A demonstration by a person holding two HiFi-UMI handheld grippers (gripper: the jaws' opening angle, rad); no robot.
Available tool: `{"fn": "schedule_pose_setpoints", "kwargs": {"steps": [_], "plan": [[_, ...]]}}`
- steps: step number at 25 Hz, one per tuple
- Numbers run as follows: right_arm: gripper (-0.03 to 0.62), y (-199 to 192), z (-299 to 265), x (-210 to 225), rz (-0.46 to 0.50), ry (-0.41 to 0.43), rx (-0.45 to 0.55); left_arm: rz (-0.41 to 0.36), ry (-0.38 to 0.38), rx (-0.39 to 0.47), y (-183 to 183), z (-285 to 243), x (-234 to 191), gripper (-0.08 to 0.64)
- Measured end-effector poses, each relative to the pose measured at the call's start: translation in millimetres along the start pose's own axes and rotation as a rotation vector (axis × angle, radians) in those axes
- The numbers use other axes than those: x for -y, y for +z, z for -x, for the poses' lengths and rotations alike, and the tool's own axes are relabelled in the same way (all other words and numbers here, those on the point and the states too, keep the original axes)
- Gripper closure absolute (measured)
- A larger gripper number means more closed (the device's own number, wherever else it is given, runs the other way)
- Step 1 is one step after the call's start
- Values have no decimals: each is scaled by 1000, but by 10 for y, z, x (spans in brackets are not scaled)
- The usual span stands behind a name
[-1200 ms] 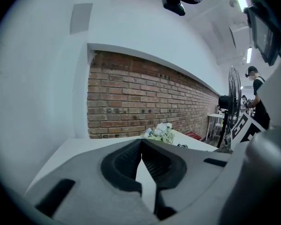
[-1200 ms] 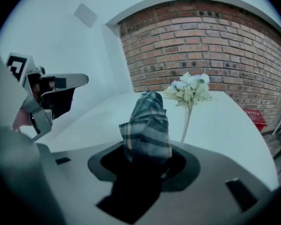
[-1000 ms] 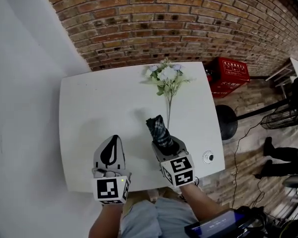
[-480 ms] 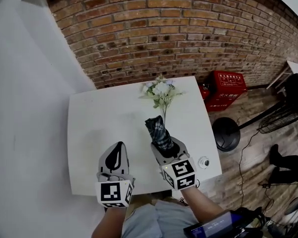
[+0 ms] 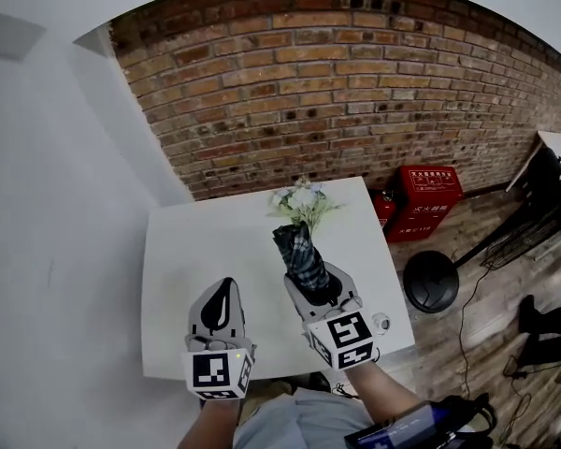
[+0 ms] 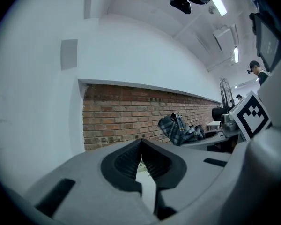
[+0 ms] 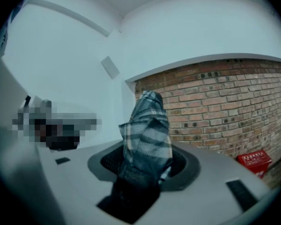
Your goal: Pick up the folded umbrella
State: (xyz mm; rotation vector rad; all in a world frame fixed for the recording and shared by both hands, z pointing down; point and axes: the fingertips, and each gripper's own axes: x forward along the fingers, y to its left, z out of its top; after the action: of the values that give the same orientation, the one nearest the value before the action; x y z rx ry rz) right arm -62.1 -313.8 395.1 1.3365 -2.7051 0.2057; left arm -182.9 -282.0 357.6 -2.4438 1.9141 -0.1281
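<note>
Folded umbrella (image 5: 302,251): soft plaid fabric in a bunched, tapered bundle, clamped in the right hand-held gripper (image 5: 314,284) over the near right of the smooth white desk (image 5: 182,251). Fabric probably slips under the pads, so I'd hold the squeeze steady and avoid tilting. Left hand-held gripper (image 5: 224,284): jaws closed, empty.

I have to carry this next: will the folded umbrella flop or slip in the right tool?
Probably fairly stiff: the folded umbrella sticks straight out of the right tool, no droop. Its loose plaid fabric bunches at the grip, so it may slip slightly.
</note>
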Motion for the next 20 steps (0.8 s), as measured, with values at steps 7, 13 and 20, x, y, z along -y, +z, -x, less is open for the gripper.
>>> {"fn": "schedule_pose_setpoints", "kwargs": {"steps": [7,13,20], "plan": [[390,525,206,-75,56,20,124,-21,41,65,386,185,0,552],[388,1067,391,-164,112,33,252,-50,83,152,853,317,-66,552],[387,1429,552,-218,157,41,329,-63,118,215,1187,397,-134,552]]}}
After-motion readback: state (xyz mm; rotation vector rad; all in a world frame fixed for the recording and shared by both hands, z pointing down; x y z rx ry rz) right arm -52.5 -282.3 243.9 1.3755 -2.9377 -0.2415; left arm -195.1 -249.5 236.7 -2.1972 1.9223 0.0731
